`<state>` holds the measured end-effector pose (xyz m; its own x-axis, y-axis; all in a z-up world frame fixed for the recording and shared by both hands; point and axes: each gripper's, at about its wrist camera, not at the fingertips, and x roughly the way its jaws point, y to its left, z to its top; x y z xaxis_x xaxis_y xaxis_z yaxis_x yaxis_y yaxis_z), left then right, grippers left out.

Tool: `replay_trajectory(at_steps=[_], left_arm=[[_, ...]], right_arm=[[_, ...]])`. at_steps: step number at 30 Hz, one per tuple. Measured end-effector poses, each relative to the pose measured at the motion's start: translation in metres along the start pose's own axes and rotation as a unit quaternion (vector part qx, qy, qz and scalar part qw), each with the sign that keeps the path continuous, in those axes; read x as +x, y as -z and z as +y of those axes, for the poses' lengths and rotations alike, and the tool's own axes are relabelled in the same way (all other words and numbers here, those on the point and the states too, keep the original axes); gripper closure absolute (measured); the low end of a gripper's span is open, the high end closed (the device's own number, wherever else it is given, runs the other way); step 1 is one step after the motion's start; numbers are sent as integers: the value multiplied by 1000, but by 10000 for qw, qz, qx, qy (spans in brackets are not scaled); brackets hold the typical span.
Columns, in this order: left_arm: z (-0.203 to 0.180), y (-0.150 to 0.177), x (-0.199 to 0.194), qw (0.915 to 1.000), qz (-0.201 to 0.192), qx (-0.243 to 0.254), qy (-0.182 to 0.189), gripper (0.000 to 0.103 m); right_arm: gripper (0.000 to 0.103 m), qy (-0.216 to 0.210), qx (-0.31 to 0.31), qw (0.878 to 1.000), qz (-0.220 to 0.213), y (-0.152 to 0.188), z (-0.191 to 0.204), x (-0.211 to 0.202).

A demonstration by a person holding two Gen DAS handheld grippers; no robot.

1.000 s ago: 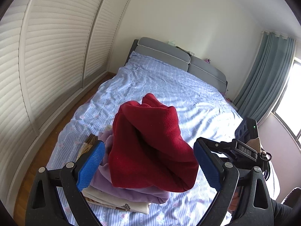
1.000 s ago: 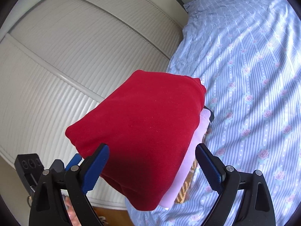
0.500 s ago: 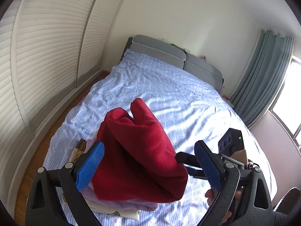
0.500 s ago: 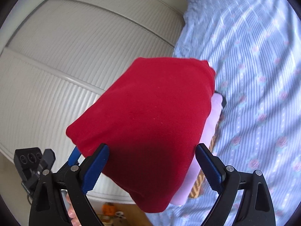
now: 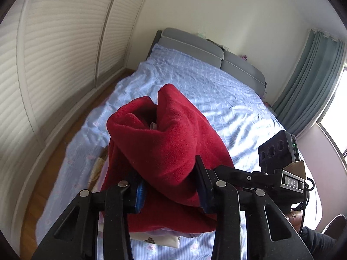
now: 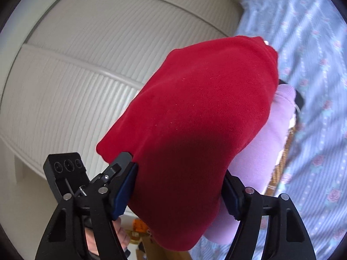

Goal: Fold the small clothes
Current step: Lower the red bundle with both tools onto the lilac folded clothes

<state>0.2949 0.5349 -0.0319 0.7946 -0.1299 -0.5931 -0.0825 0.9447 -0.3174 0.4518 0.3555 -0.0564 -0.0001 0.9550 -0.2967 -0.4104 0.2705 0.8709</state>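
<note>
A bunched red fleece garment (image 5: 171,143) sat atop folded clothes (image 6: 266,138) on the bed (image 5: 216,91), both grippers' jaws, earlier wide apart, now clamped on it.

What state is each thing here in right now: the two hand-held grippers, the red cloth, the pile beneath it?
Left hand-held gripper: shut on the red garment.
Right hand-held gripper: shut on the red garment.
Red garment: bunched, loosely folded, pinched from both sides.
Lilac garment: folded, under the red one.
Bed sheet: spread, wrinkled.
</note>
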Motion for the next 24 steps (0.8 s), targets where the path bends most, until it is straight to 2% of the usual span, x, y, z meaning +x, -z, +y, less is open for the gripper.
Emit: replay_trajectory(at_steps=[3,5,9,11,16,17,18,20,24], left_arm=[[8,5,-15,9999,-67,-87,-22,68],[17,12,-11,9998,25,-122,-137,68],[51,34,13,9973,263,-687,-56,65],[64,47,21,9959,194,-876,-62,63],[82,65,20,9930,-66,-1177,-3,59],[83,65,19,9929,-78,-1185,29,56],[83,64,16,9930,-83,-1182,5,46],[81,61,11,9929,-99,-1189,-28,36],[75,59,4,9929,-158,-1182,18,28]], right_arm=[[34,-17,-188,9997,124,1,16,11],[34,252,-304,9991,173,2,22,20],[34,912,-193,9942,530,7,13,46],[35,1066,-173,9916,716,10,8,61],[35,1435,-556,9850,780,7,19,82],[36,1495,-673,9837,741,6,25,81],[35,1539,-808,9826,660,6,30,77],[32,1646,-961,9802,530,6,36,74],[24,1952,-1116,9734,442,1,45,58]])
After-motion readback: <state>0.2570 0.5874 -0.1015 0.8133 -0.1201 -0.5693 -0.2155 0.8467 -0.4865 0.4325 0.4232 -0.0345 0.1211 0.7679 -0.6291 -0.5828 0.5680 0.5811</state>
